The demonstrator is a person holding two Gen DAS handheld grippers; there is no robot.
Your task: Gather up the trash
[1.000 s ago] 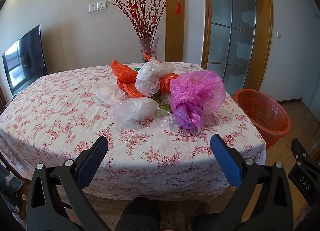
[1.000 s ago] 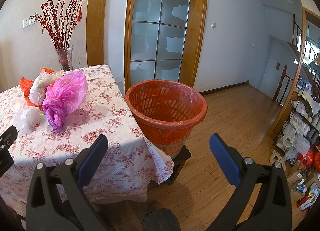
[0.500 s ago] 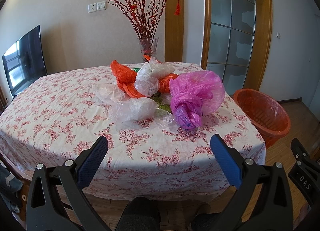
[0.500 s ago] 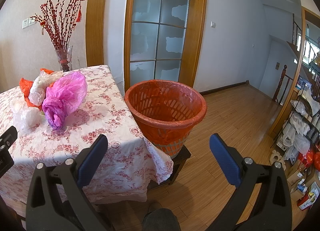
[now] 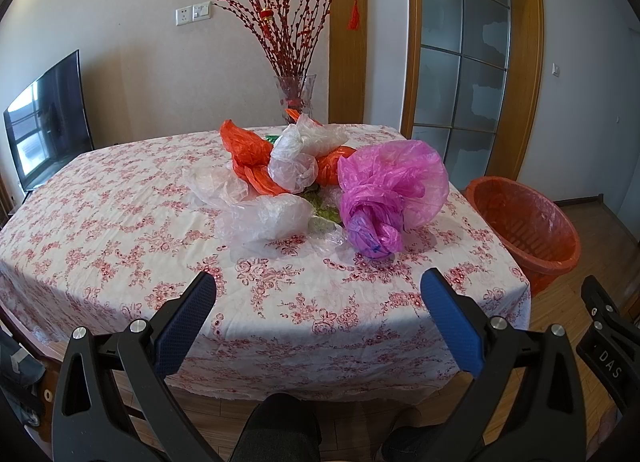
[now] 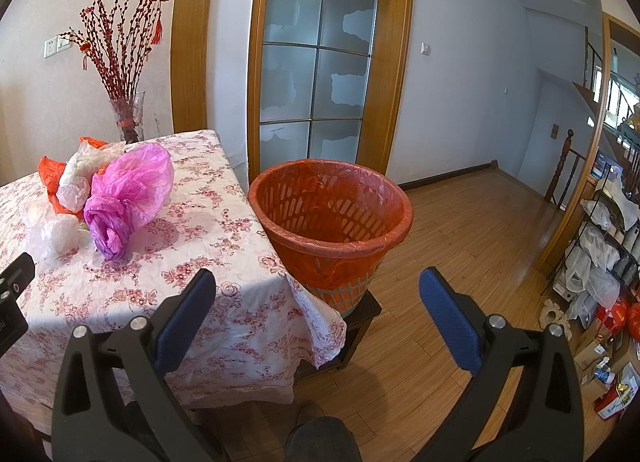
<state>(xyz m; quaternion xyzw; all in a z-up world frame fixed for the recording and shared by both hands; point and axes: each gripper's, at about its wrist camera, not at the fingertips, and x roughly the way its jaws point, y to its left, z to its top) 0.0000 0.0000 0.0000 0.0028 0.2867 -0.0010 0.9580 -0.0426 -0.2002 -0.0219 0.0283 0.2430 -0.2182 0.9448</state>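
Crumpled plastic bags lie heaped on the floral tablecloth (image 5: 120,221): a pink bag (image 5: 392,193) (image 6: 128,193) at the right, an orange bag (image 5: 248,153), a white bag (image 5: 298,161) and a clear bag (image 5: 268,219). An orange basket (image 6: 332,217) (image 5: 524,221) with an orange liner stands on a low stool by the table's right corner. My left gripper (image 5: 318,298) is open, held before the table's near edge, short of the bags. In front of the basket my right gripper (image 6: 318,296) stands open with nothing in it.
A glass vase (image 5: 294,95) of red branches stands at the table's far edge. A television (image 5: 48,121) is at the left wall. Glass-panelled doors (image 6: 316,61) lie behind the basket. Cluttered shelves (image 6: 600,229) line the right. A person's knee (image 5: 280,430) shows below.
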